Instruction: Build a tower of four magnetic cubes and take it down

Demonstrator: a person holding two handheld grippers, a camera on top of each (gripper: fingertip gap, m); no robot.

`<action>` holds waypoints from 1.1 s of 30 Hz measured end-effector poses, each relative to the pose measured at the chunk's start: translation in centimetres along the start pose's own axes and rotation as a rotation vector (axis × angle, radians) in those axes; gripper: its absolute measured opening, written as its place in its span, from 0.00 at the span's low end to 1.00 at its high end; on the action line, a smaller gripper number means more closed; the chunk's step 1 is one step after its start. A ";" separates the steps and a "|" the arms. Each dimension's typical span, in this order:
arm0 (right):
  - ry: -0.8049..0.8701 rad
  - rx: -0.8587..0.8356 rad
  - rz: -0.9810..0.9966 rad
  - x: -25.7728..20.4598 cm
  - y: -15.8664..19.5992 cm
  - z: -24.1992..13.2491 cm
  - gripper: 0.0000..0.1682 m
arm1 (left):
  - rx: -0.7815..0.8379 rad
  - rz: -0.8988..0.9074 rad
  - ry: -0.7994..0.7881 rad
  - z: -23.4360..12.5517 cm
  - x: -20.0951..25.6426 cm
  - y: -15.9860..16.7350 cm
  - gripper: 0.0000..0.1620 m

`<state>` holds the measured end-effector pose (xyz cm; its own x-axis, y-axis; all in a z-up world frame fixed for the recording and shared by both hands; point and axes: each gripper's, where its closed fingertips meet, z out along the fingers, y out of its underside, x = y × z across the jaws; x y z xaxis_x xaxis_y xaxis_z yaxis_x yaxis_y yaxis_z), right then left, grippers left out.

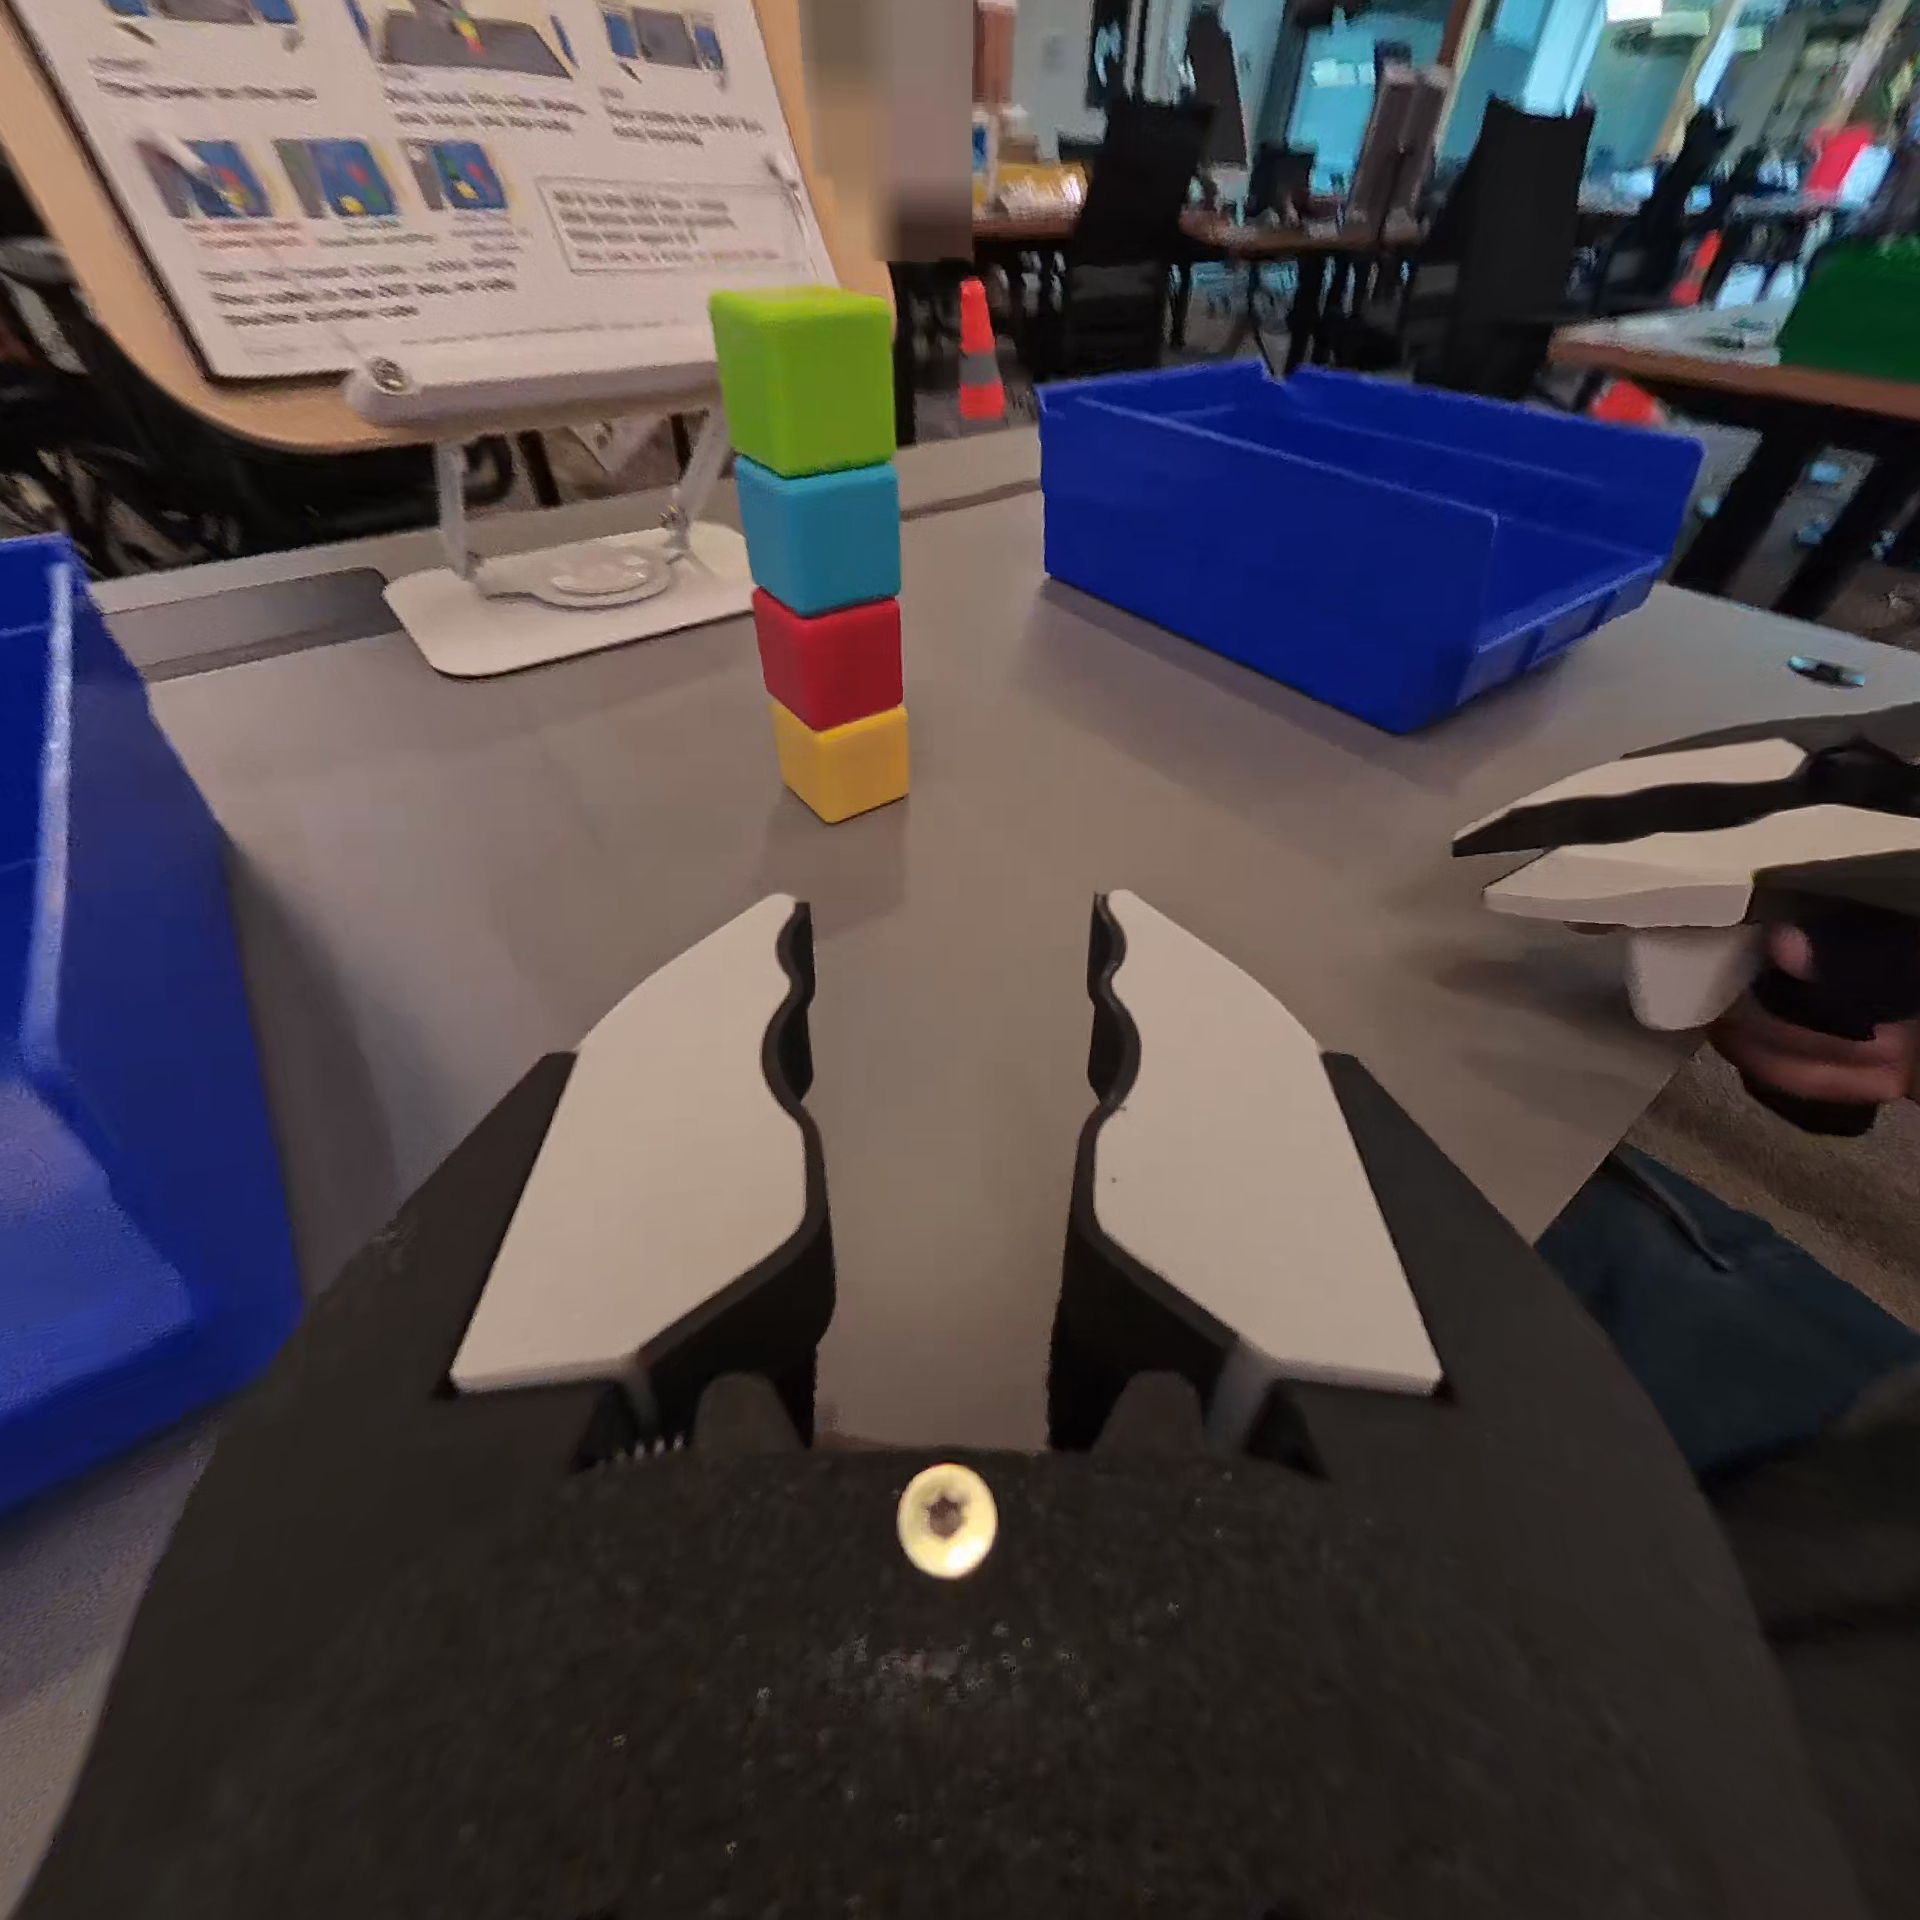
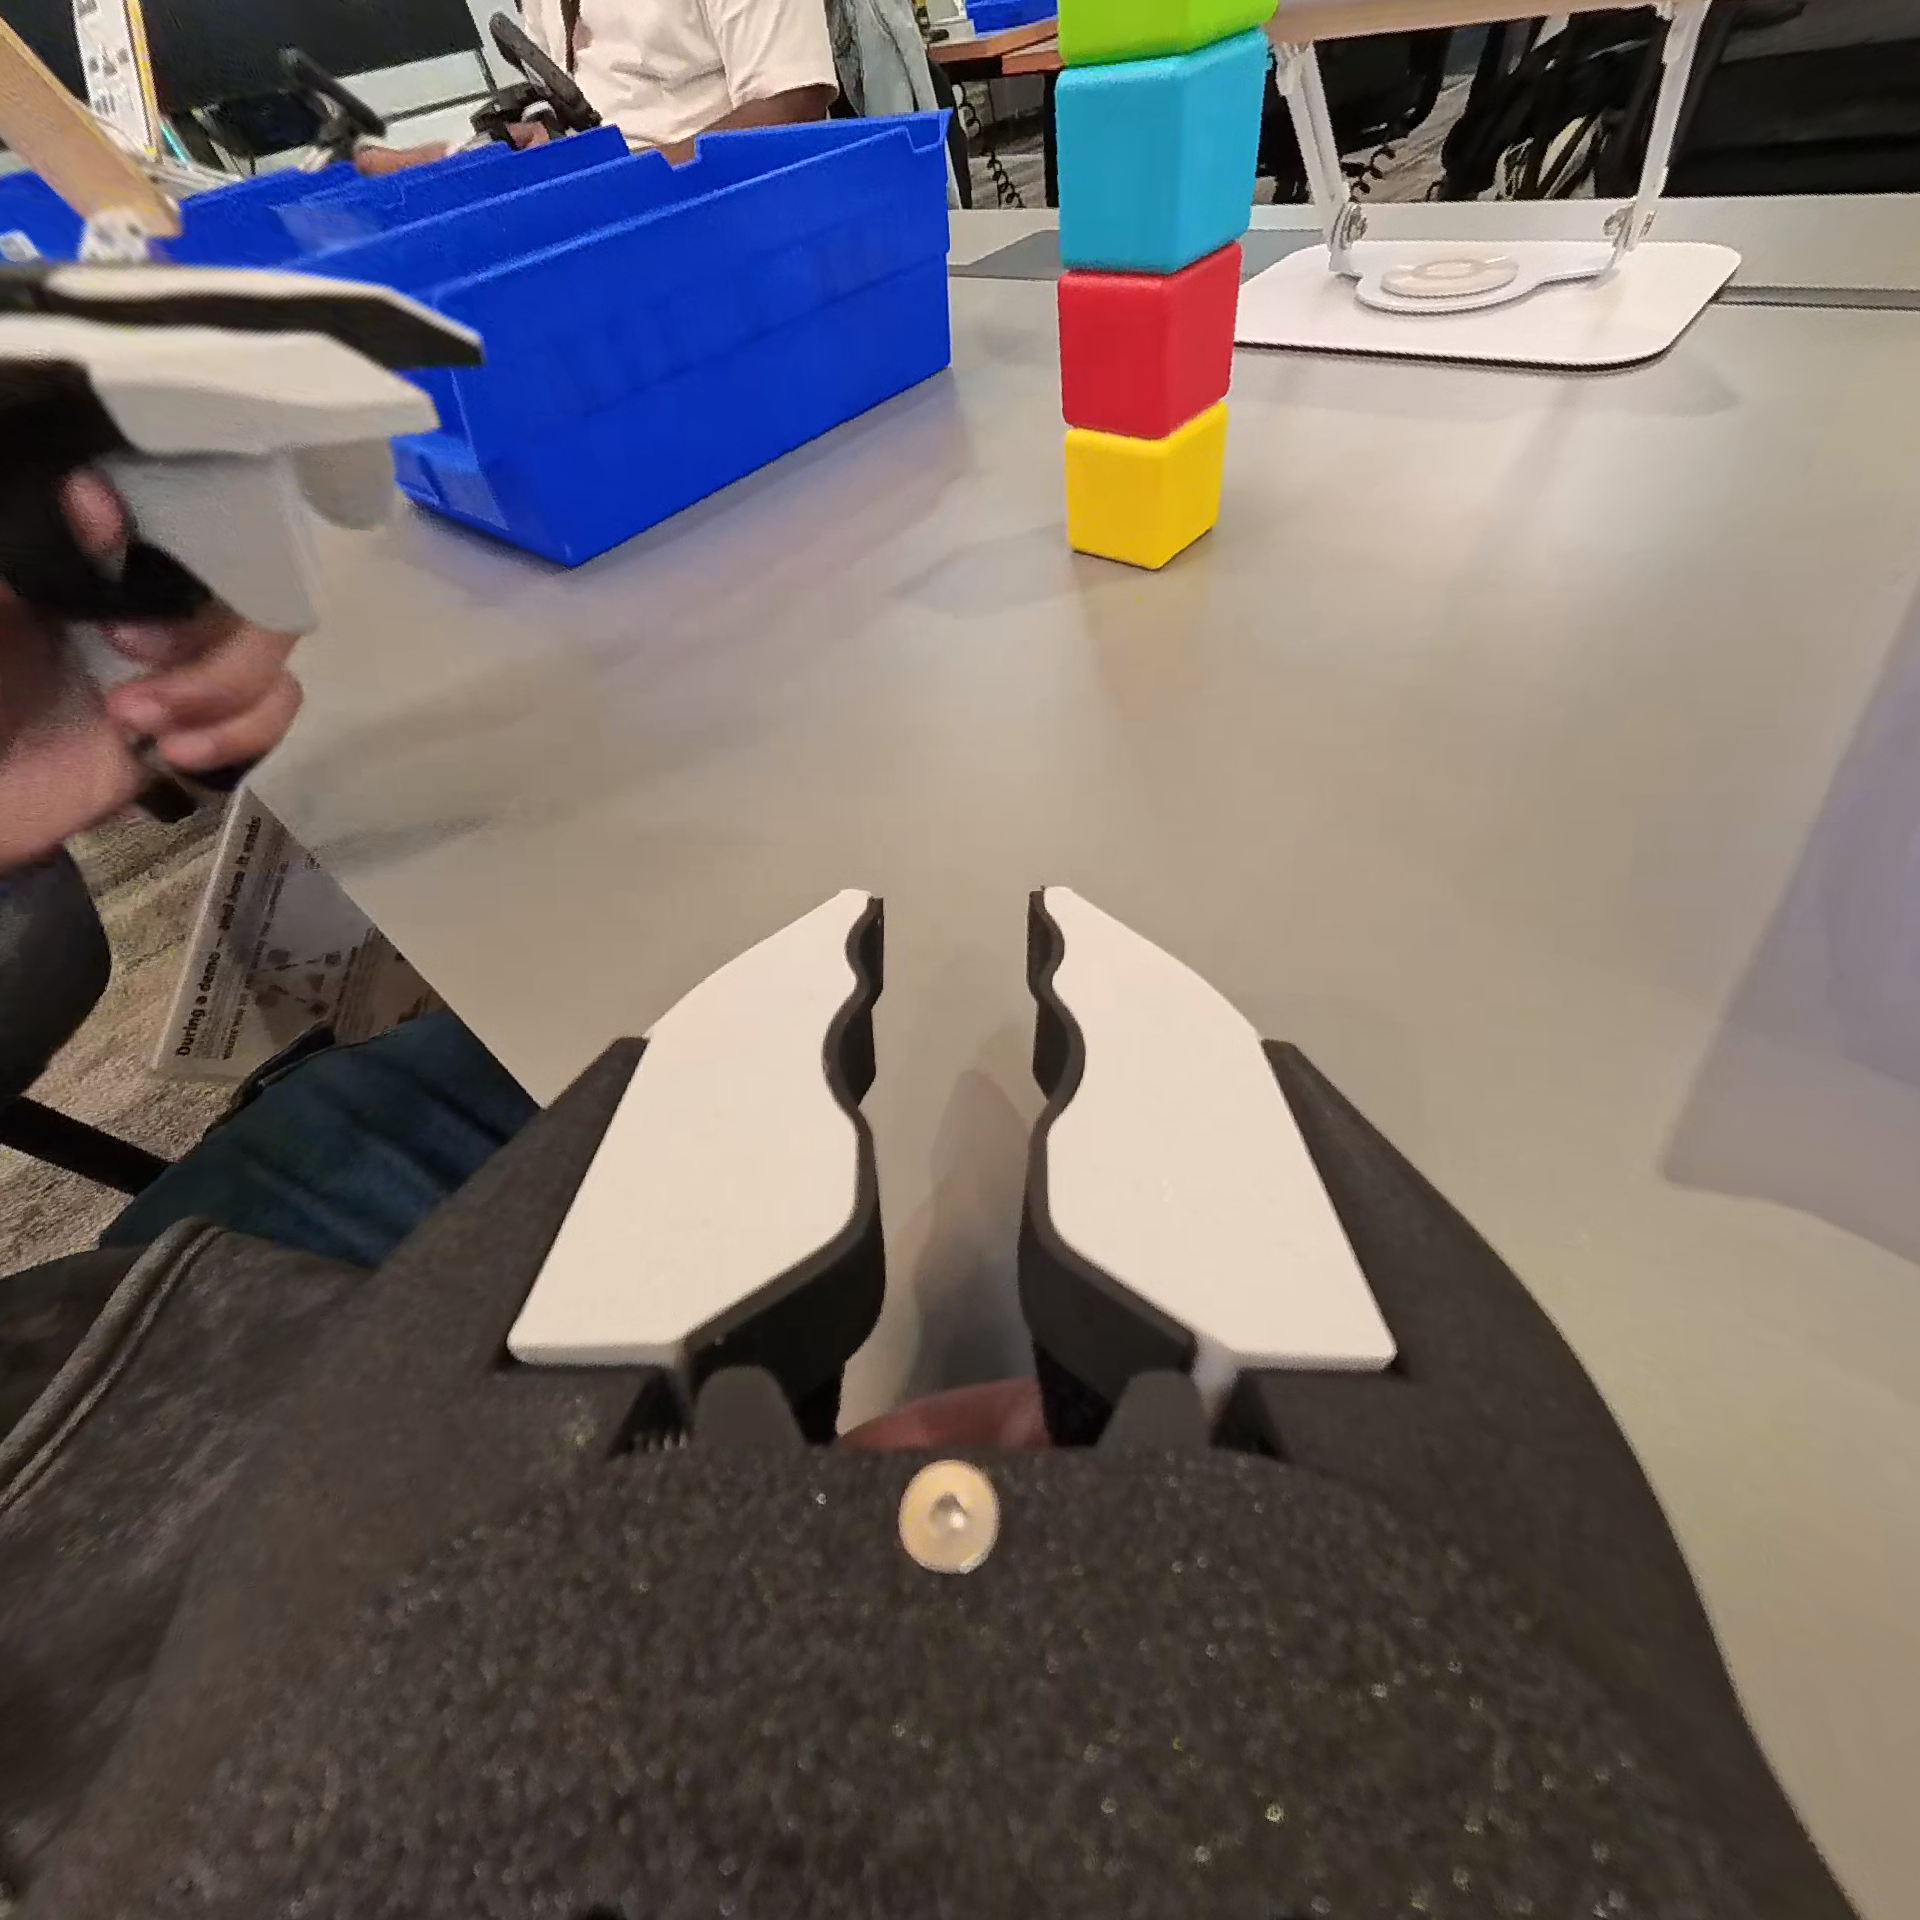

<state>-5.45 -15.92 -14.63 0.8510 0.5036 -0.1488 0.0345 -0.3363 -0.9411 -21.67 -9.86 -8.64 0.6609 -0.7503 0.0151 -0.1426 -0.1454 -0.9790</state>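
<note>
A tower of cubes stands upright on the grey table (image 1: 623, 831): yellow cube (image 1: 844, 761) at the bottom, then red cube (image 1: 829, 657), blue cube (image 1: 821, 535), and green cube (image 1: 805, 379) on top. My left gripper (image 1: 948, 914) is open and empty, a short way in front of the tower. The right wrist view shows the same tower: yellow (image 2: 1143, 483), red (image 2: 1145, 338), blue (image 2: 1158, 151), green (image 2: 1164, 21) cut off by the frame's top. My right gripper (image 2: 956, 904) is open and empty, farther back from the tower. Each gripper also shows at the other view's edge.
A blue bin (image 1: 1351, 540) stands right of the tower, another blue bin (image 1: 94, 987) at the left edge. A white stand (image 1: 561, 592) holding an instruction sheet is behind the tower. The table edge runs near my right gripper (image 1: 1621, 862). A person sits beyond the bin (image 2: 675, 62).
</note>
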 end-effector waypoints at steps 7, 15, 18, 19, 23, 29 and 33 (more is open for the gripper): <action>0.003 -0.016 -0.005 0.0 0.2 0.2 0.15 | 0.146 0.056 0.024 -0.6 2.2 -0.6 0.35; 0.015 0.000 -0.001 0.2 0.2 -0.1 0.15 | 0.189 0.030 0.062 0.3 2.0 -1.2 0.35; 0.015 0.002 -0.006 0.2 0.2 -0.1 0.15 | 0.262 0.037 0.124 1.7 0.7 -3.2 0.32; 0.013 0.003 -0.006 0.2 0.1 -0.1 0.16 | 0.261 0.044 0.146 2.7 0.0 -3.6 0.32; 0.001 -0.010 -0.009 0.0 0.2 0.1 0.15 | 0.196 0.015 0.311 7.9 -2.2 -4.2 0.41; -0.009 -0.003 0.007 0.0 0.1 0.0 0.15 | 0.089 0.068 0.306 16.1 -5.3 -3.1 0.45; -0.007 0.013 0.012 0.2 -0.1 -0.3 0.15 | 0.099 0.059 0.382 18.2 -5.4 -4.3 0.50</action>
<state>-5.18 -16.01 -14.50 0.8476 0.5053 -0.1622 0.0175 -0.3320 -0.9431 -11.23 6.51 -8.20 0.3294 -0.9441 0.0142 -0.0886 -0.0458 -0.9950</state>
